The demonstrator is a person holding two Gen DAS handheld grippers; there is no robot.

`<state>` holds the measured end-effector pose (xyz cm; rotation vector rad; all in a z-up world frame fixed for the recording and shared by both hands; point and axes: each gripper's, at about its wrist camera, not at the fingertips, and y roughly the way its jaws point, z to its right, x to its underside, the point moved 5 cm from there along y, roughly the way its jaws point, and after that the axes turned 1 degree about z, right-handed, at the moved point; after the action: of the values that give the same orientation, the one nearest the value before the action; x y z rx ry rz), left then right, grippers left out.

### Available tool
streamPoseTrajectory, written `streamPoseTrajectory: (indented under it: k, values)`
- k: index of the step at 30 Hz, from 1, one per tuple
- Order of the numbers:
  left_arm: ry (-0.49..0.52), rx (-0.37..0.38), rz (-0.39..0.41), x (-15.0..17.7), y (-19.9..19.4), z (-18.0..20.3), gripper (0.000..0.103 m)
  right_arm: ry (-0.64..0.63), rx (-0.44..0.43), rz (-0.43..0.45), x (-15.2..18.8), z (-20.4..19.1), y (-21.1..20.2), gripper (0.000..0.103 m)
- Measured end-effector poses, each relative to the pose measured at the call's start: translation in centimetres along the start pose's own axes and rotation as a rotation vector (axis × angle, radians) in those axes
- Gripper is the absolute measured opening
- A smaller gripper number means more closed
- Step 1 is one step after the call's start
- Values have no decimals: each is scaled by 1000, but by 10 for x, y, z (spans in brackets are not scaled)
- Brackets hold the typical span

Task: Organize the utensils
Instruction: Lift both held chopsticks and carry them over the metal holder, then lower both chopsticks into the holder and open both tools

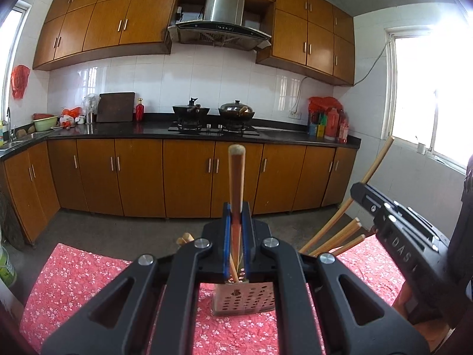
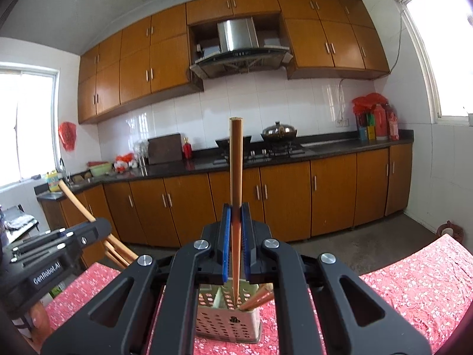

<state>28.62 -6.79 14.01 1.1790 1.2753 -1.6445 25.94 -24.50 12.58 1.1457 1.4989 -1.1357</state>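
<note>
My left gripper (image 1: 235, 216) is shut on a wooden chopstick (image 1: 236, 177) that stands upright, its lower end above a perforated utensil holder (image 1: 245, 298) on the red floral tablecloth (image 1: 77, 269). My right gripper (image 2: 235, 217) is shut on another upright chopstick (image 2: 236, 165), its tip reaching into the same holder (image 2: 227, 324). Several chopsticks (image 1: 340, 236) lean out of the holder to the right in the left wrist view. More chopsticks (image 2: 257, 298) lie slanted inside the holder in the right wrist view. The right gripper's body (image 1: 408, 236) shows at the right of the left wrist view.
The table stands in a kitchen with a dark counter (image 1: 147, 130), two woks on a stove (image 1: 212, 112), bottles (image 1: 331, 124) at the counter's right end and wooden cabinets (image 1: 189, 177). A green container (image 1: 6, 266) stands at the table's left edge.
</note>
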Motion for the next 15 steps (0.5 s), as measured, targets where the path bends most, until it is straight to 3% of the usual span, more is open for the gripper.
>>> streamPoseTrajectory:
  k: [11,12,13,15]
  values:
    - [-35,-2,-40,8,26,-7,10,-2,-6,-49,9,3,6,9]
    - [-44,3,-40,7,25,-8,16,-1,-6,-51,9,2,6,15]
    - [-51,5,-39,7,23,-10,20,1,-5,-50,8,3,3,32]
    - [-59,0,-28,7,18,-14,32,9,5,-27,5,5,-4,52]
